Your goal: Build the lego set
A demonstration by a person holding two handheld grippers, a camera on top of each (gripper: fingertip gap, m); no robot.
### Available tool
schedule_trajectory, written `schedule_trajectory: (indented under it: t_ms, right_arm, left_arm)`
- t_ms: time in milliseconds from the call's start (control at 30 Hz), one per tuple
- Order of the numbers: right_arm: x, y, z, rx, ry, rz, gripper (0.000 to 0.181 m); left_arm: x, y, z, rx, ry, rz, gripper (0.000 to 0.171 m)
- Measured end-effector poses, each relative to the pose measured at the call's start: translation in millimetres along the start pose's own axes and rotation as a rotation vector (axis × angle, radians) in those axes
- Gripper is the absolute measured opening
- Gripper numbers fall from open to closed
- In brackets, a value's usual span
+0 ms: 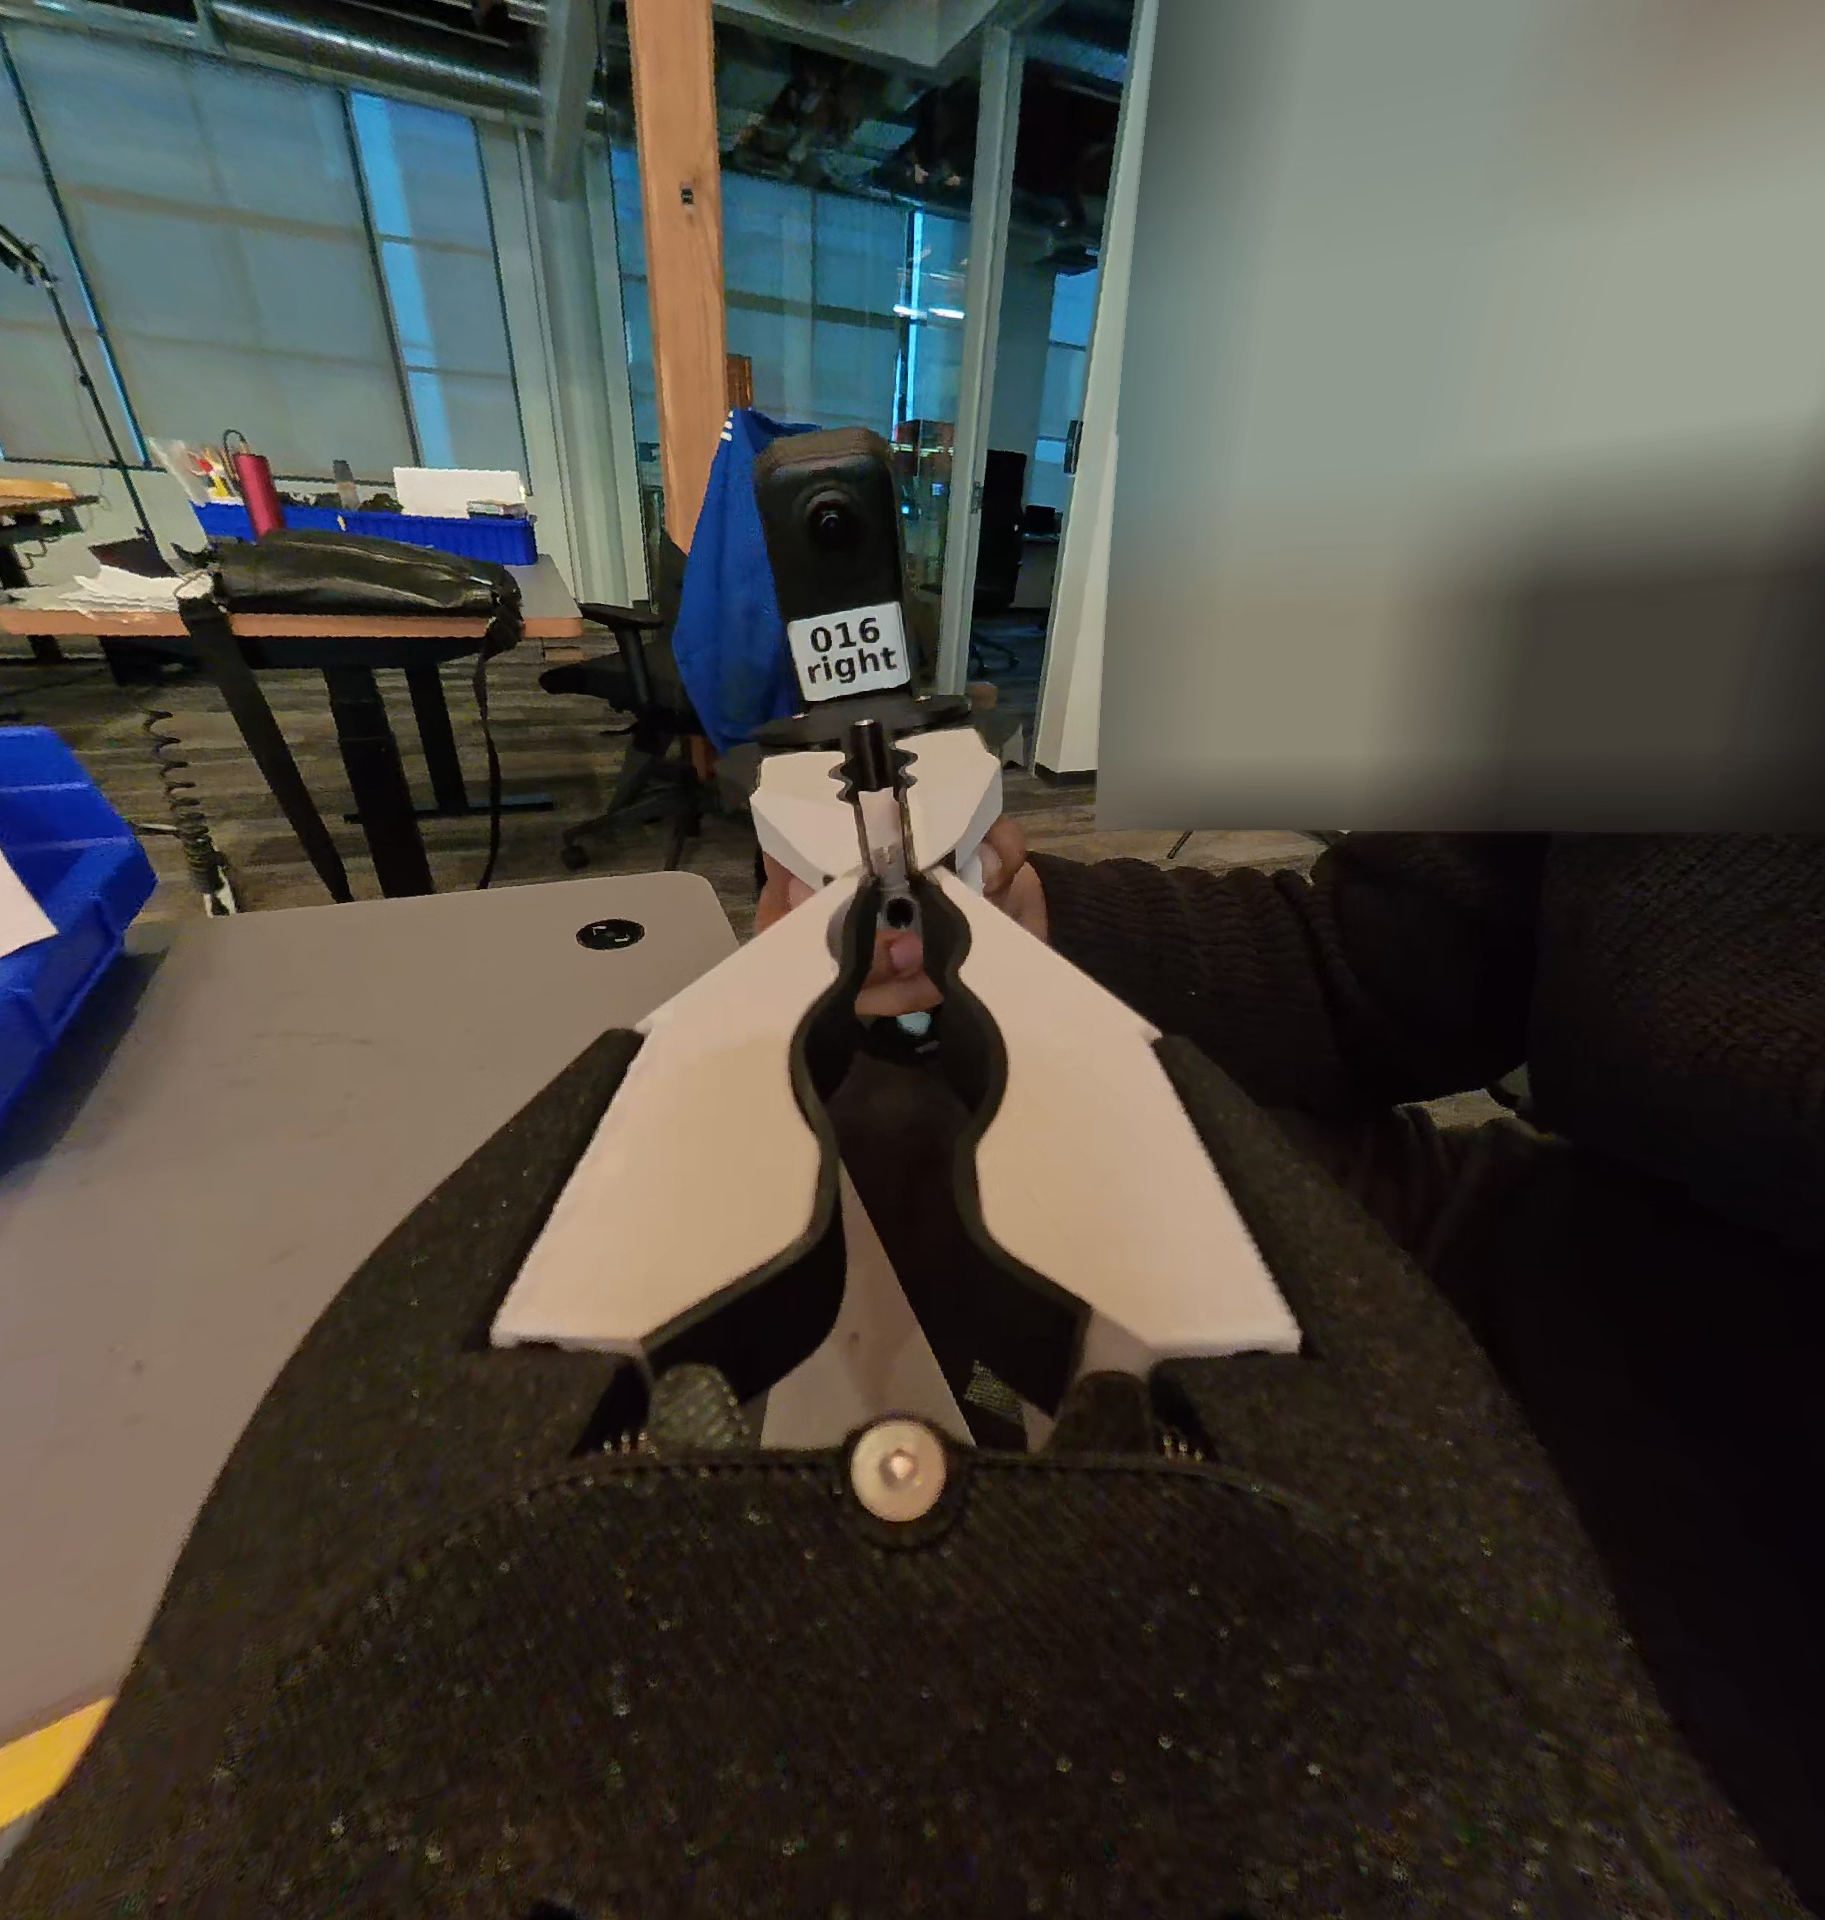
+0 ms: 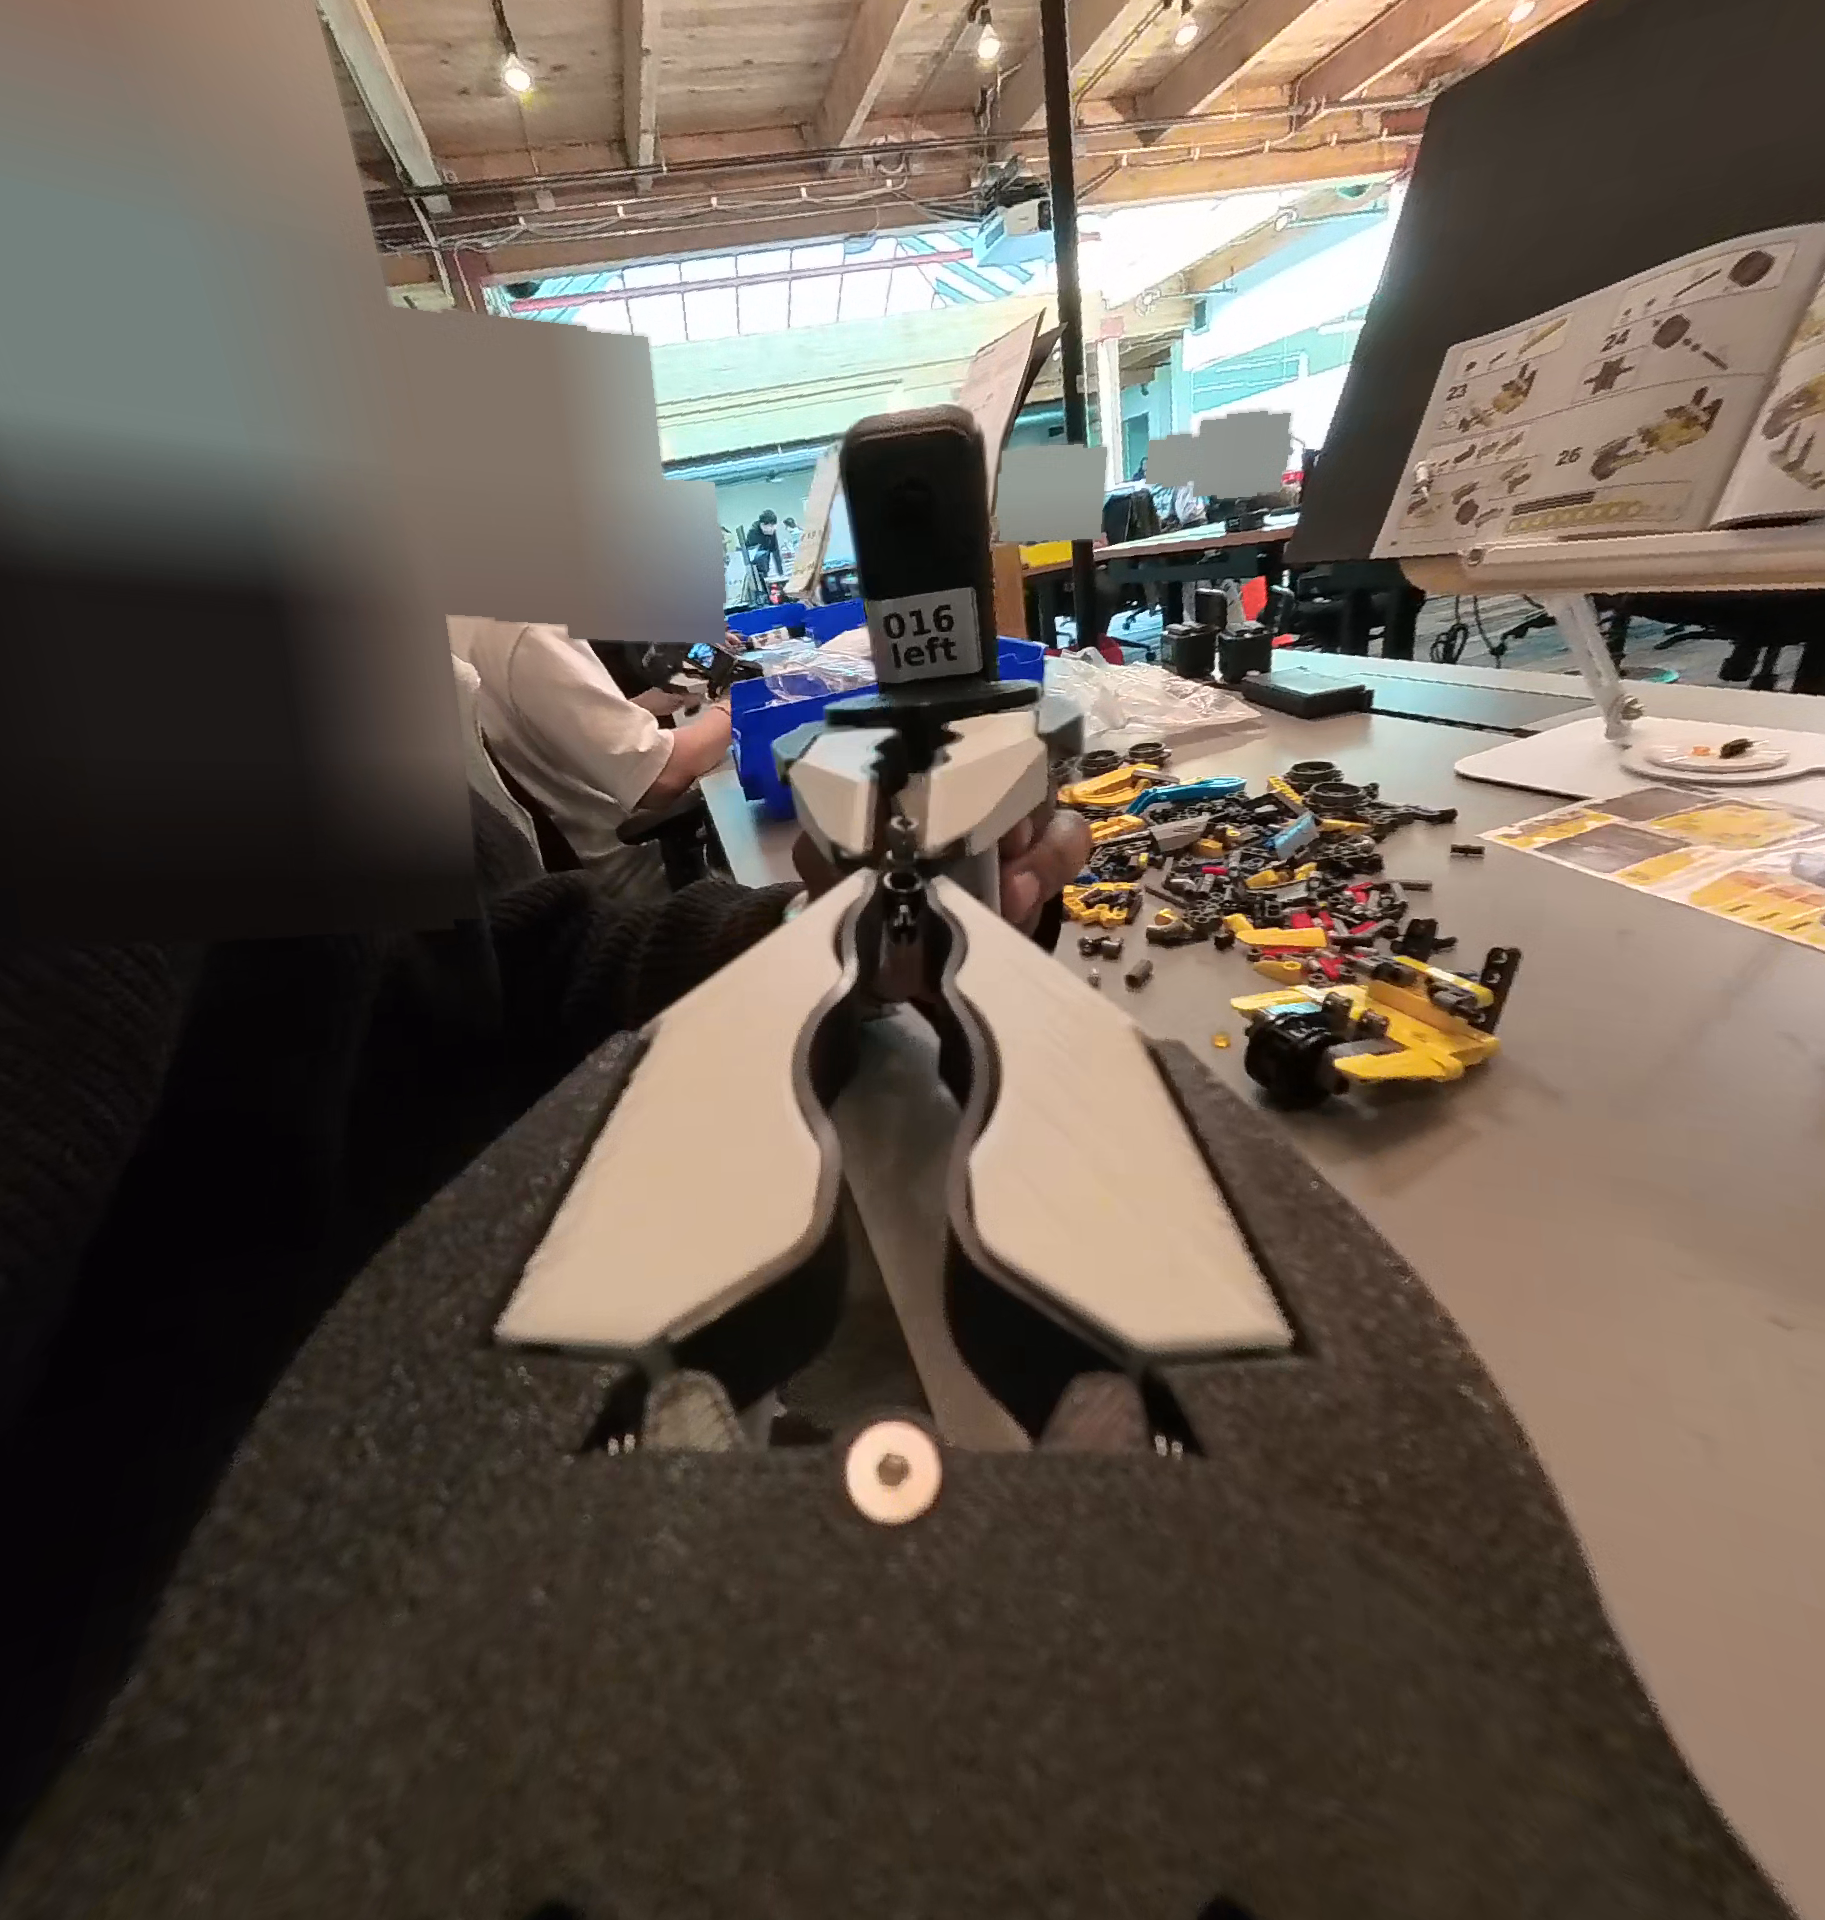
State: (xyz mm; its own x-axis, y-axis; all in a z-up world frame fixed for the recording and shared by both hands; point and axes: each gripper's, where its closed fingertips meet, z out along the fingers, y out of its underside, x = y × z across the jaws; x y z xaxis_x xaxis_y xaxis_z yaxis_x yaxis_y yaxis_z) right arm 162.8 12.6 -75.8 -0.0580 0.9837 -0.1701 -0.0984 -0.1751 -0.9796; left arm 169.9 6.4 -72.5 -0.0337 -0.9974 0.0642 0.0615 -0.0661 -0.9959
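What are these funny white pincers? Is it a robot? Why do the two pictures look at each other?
It is not a robot. A person holds a pincer tool, called a gripper, in each hand. Each has a camera looking along its two white fingers. One picture comes from the left gripper, the other from the right gripper. They face each other, tip to tip. The left one pinches a small grey piece, the right one a small black piece. On the grey table lie a pile of toy bricks and a half-built yellow model. An instruction booklet stands open on a holder.
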Motion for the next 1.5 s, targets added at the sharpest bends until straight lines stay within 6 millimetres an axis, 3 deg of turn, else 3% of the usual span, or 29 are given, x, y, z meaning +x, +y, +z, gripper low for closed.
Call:
schedule_trajectory:
  t_ms: [300, 400, 567, 700, 867, 1033, 1167, 1500]
  right_arm:
    - [8.1, 3.1, -3.7, -0.012, 0.061, -0.066, 0.008]
    - [19.8, -3.1, -9.6, 0.021, 0.153, -0.099, 0.034]
    - [30.0, -17.0, -23.8, 0.088, 0.230, -0.119, 0.038]
    - [36.6, -11.5, -25.1, 0.047, 0.276, -0.135, 0.039]
    - [49.4, 9.4, -28.1, -0.096, 0.351, -0.125, 0.039]
    - [52.2, 59.9, -39.1, -0.378, 0.340, -0.069, 0.035]
    - [58.0, 96.6, -51.1, -0.578, 0.371, -0.098, 0.027]
    - [46.0, 124.6, -52.6, -0.720, 0.280, -0.205, 0.018]
  left_arm:
    - [-7.8, 7.9, 0.0, -0.045, -0.025, -0.033, 0.004]
    - [-12.7, 8.7, -1.6, -0.046, -0.041, -0.056, 0.004]
    - [-19.9, 6.2, -5.3, -0.025, -0.066, -0.092, 0.004]
    - [-27.1, 5.1, -8.9, -0.009, -0.087, -0.134, 0.004]
    - [-38.6, 10.3, -12.0, -0.021, -0.128, -0.197, 0.004]
    - [-48.6, 28.9, -8.6, -0.105, -0.167, -0.275, 0.004]
    - [-51.9, 30.3, -10.0, -0.100, -0.174, -0.307, 0.004]
    - [-55.9, 22.7, -16.4, -0.017, -0.131, -0.431, 0.004]
